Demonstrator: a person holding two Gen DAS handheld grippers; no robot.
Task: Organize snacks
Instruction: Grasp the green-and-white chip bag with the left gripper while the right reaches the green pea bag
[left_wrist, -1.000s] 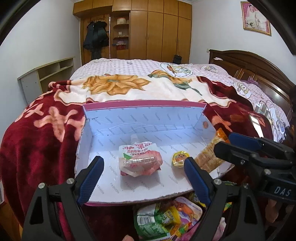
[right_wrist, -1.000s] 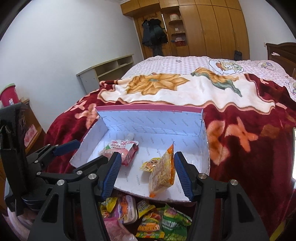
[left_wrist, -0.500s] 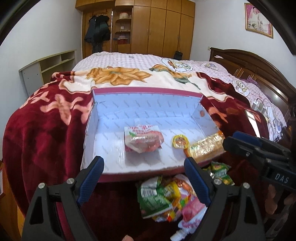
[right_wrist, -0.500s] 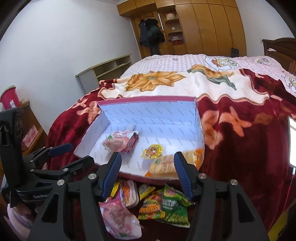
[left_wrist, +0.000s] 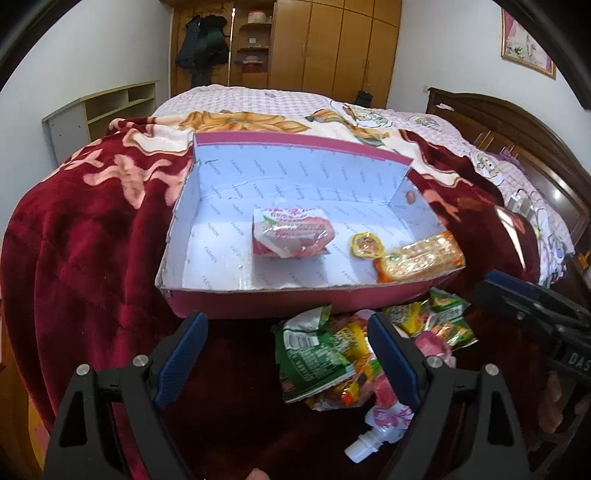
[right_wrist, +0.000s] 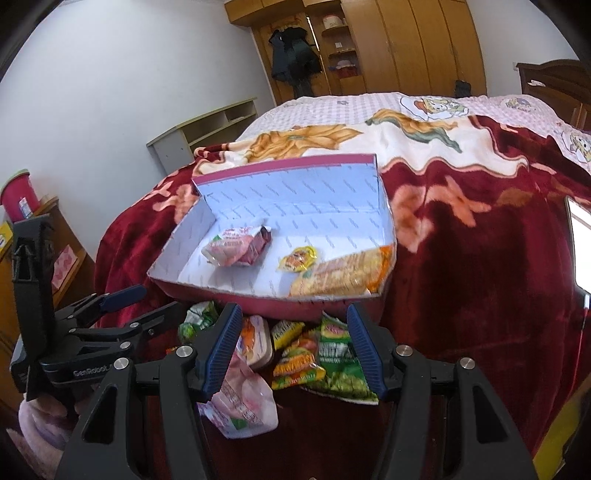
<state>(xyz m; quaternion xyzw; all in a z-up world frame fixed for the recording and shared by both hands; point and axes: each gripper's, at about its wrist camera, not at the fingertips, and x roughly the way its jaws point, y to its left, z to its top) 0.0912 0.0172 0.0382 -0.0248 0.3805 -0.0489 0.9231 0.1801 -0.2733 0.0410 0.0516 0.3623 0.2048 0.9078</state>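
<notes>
Moved: the orange pack (right_wrist: 341, 275), upright between the right tongs' fingers a second ago, now lies flat in the box (right_wrist: 295, 192); both tongs have drawn back toward the pile.
Left view, box: on the red blanket (left_wrist: 85, 258); it holds a pink pack (left_wrist: 291, 236), a small yellow pack (left_wrist: 366, 244) and the orange pack at the near right corner.
Left view, tongs: left tongs (left_wrist: 286, 354) wide open, empty, above the pile (left_wrist: 332, 358).
Right view, pile: loose snacks just in front of the box.
Right view, tongs: right tongs (right_wrist: 293, 350) spread wide, holding nothing.
Risk: the orange pack sits against the low front rim; a knock there could tip it out. Slick, crinkly wrappers may slip, or two may get pinched together.
</notes>
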